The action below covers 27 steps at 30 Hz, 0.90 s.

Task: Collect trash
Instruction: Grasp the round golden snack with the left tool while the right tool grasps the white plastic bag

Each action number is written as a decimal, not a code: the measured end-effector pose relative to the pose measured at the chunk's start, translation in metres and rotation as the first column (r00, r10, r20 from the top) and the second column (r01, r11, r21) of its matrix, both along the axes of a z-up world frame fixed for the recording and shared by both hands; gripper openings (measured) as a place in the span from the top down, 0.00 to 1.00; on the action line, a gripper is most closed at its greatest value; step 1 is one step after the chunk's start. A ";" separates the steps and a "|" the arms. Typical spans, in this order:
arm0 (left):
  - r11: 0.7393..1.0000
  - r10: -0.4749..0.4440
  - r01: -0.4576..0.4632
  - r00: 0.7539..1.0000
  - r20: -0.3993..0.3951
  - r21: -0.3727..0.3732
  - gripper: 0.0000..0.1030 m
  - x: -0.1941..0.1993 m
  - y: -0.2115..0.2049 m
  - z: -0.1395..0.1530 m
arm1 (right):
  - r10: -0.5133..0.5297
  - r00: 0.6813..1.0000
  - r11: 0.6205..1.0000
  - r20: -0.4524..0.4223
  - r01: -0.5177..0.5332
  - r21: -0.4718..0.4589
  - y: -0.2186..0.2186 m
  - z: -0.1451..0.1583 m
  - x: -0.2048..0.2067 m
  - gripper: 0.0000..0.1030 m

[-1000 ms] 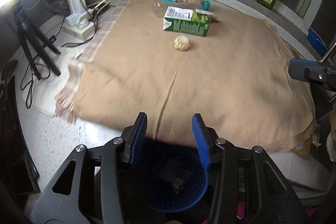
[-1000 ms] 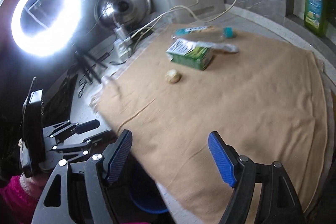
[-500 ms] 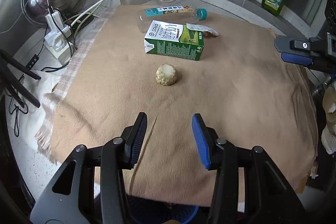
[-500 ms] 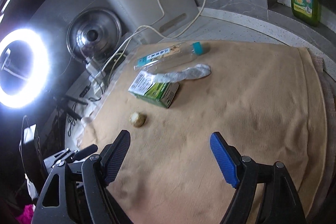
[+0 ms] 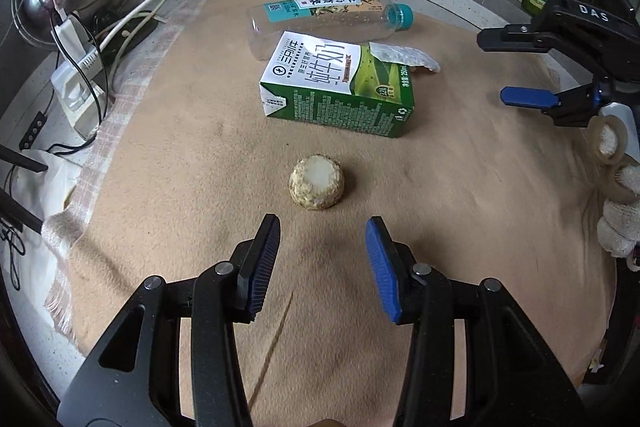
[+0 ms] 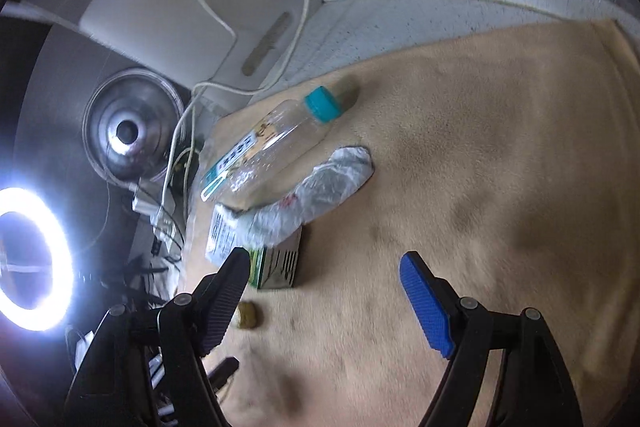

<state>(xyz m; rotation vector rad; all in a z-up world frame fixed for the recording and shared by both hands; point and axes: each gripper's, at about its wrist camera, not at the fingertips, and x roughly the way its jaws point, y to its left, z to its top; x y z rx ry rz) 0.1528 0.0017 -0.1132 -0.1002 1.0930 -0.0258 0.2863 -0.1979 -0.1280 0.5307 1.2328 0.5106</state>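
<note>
Left claw nearer the stub.

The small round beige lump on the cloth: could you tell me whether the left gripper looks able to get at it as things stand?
Probably yes. The left gripper is open, the lump lies just ahead between its fingers' line, and only bare cloth lies between; the milk carton sits beyond it.

Our left gripper and right gripper share black frames, silver screws and ribbed blue jaws; white lettering "DAS" marks the right one.
</note>
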 end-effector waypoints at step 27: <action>0.998 0.026 -0.027 1.000 -0.007 -0.062 0.65 0.035 0.012 -0.024 | -0.056 0.984 0.986 -0.167 0.081 0.145 0.034 -0.052 0.045 0.60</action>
